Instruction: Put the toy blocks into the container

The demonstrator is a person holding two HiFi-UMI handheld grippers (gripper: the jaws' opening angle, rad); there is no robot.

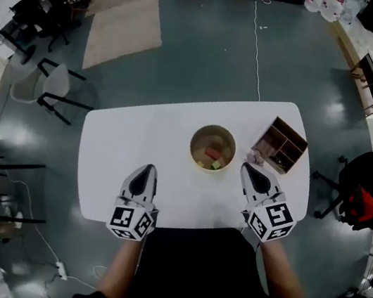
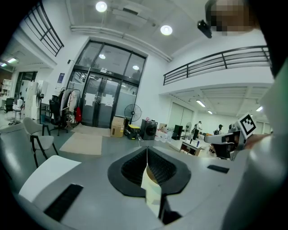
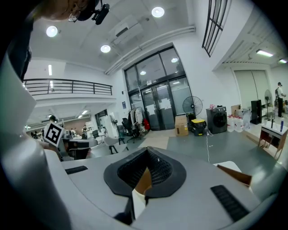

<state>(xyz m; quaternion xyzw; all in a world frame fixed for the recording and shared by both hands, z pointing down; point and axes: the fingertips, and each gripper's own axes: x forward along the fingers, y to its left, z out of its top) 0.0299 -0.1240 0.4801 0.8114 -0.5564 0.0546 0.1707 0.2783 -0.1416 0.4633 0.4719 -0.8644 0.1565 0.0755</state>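
**Both hand-held grippers being held shut and empty, blocks lying in the container**

The round tan container [image 1: 215, 133] is being shown standing upright near the middle of the white desk [image 1: 115, 146]. The toy blocks [image 1: 211, 158] are being seen inside it: a pink one, a green one and a yellowish one, lying together on its floor. No loose block is being plainly shown on the desk. Only a small pale object [image 1: 255, 156], too small to be identified, is lying just beside the near corner of the wooden compartment box [image 1: 281, 144].

The left hand-held gripper [image 1: 147, 168] is being held over the near part of the desk, with its jaws pressed together on nothing. The right hand-held gripper [image 1: 249, 168] is likewise being held with its jaws pressed together and empty, as each gripper view confirms.

The container is lying ahead of and between the two grippers: ahead and to the right of the left one, ahead and to the left of the right one. The right one is being judged the nearer, its tips being just beside the container's rim and close to the small pale object. Being round, the container is offering no long axis to be matched. The task is being judged as nearly or wholly finished.
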